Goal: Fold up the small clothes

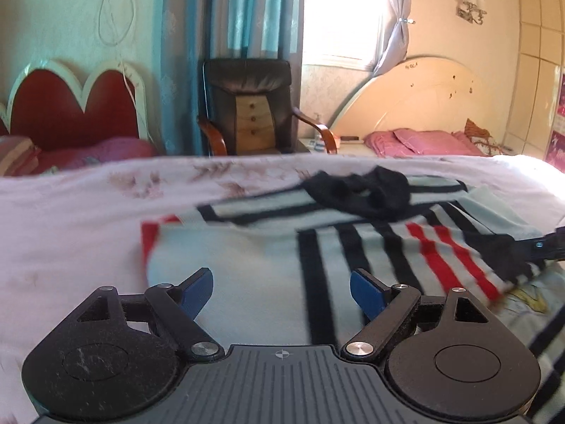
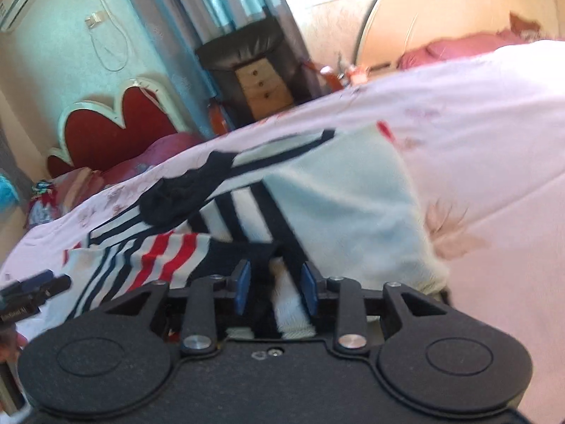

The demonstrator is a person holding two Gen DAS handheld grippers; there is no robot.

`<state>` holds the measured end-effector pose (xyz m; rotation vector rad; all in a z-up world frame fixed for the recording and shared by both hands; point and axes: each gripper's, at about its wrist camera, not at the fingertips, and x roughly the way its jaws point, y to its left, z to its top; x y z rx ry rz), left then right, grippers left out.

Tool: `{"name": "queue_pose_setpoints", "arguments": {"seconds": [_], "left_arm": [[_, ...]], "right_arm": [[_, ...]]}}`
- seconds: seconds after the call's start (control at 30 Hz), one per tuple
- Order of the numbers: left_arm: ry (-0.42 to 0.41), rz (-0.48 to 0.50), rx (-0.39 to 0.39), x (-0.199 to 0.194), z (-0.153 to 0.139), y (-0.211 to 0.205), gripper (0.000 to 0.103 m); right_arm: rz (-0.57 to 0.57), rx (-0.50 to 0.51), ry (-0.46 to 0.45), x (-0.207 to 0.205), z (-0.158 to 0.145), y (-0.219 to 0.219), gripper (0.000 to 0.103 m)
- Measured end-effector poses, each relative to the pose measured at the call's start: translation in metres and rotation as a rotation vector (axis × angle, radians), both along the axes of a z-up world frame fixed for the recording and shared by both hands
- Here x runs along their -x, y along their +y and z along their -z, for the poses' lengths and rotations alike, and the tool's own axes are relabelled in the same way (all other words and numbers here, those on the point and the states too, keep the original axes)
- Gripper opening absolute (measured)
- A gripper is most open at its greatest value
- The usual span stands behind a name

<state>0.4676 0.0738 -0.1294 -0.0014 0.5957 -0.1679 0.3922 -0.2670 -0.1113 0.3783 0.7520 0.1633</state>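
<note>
Two grippers work a striped garment (image 1: 353,247) lying flat on the bed (image 1: 70,233).

Left gripper (image 1: 281,289) hovers spread and empty over the garment's plain pale half, stripes beyond it to the right. Right gripper (image 2: 275,289) is nearer the striped, dark-edged end, whose fabric sits between its part-closed jaws; whether the pads press it I cannot tell. Only the left view shows the black bundle (image 1: 356,194) on the garment's far side clearly; only the right view shows the cloth between the jaws.
</note>
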Motion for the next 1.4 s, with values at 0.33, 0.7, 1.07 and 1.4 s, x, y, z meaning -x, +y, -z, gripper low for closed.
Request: {"name": "queue_pose_setpoints", "arguments": {"seconds": [0.33, 0.7, 1.07, 1.4], "left_arm": [[0.032, -0.045, -0.046, 0.009, 0.020, -0.010, 0.085], [0.022, -0.090, -0.051, 0.011, 0.021, -0.017, 0.085], [0.033, -0.124, -0.061, 0.012, 0.021, -0.022, 0.085], [0.044, -0.165, -0.104, 0.010, 0.023, -0.029, 0.092]], "right_arm": [[-0.045, 0.027, -0.005, 0.014, 0.004, 0.005, 0.002], [-0.082, -0.152, -0.002, 0.003, 0.011, -0.014, 0.035], [-0.194, 0.004, -0.021, 0.008, 0.012, -0.004, 0.004], [-0.215, -0.014, -0.024, 0.000, 0.017, -0.010, 0.002]]}}
